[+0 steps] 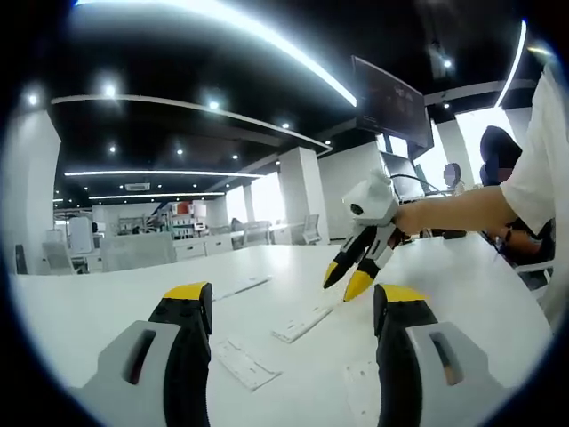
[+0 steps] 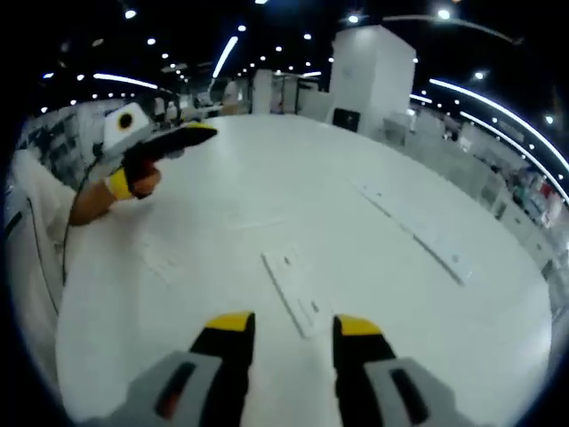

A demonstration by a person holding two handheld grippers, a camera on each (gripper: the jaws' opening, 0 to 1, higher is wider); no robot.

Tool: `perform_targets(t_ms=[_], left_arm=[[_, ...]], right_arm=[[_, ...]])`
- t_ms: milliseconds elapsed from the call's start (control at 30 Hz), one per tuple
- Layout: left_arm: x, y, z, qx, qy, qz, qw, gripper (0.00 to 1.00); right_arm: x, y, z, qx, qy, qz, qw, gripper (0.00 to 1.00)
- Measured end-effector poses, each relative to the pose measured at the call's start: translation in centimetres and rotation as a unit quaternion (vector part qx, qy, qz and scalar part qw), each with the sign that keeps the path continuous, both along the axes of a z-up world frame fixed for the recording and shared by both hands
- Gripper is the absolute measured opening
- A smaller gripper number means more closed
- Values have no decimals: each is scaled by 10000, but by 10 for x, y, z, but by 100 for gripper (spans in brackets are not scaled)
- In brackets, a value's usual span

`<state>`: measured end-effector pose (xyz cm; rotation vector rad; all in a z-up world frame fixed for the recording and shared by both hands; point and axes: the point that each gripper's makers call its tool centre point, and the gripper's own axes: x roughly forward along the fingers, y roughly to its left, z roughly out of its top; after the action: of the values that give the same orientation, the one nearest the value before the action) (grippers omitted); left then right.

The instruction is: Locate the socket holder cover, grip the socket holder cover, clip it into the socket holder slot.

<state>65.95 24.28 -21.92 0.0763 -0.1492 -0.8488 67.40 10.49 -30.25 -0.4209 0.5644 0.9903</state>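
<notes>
In the left gripper view the left gripper [image 1: 293, 307] hovers level above the white bench [image 1: 107, 302], jaws spread, holding nothing. Flat white plastic covers lie ahead: one [image 1: 245, 365] near the left jaw, one [image 1: 302, 324] between the jaws, a long strip [image 1: 242, 286] farther back. The right gripper [image 1: 345, 277] angles down over the bench, tips slightly parted. In the right gripper view its jaws stand apart over a ribbed rectangular cover [image 2: 292, 285] toward the near edge.

Bright ceiling strips [image 1: 267, 40] glare on the white table [image 2: 293, 196]; edges warp.
</notes>
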Motion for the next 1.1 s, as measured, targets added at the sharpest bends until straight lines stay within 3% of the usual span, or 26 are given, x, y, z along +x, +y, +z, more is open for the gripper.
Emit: perform_targets(t_ms=[233,333,500,767,1100], left_arm=[[-1,0,0,4,2,57,10000,73],[-2,-2,2,-34,4,51,10000,73],[-2,-5,1,-50,50,34,10000,73],[-1,-6,0,-183,119,14,9998,73],[3,-10,-9,-176,296,-77,9994,73]], right_arm=[[14,-1,25,571,-340,-94,9977,39],[8,-2,36,860,-519,-177,9948,41],[-1,-4,39,1087,-564,-210,9923,43],[-3,-22,62,1876,-905,-436,9771,44],[-24,-13,87,2486,-1267,-461,9592,44]])
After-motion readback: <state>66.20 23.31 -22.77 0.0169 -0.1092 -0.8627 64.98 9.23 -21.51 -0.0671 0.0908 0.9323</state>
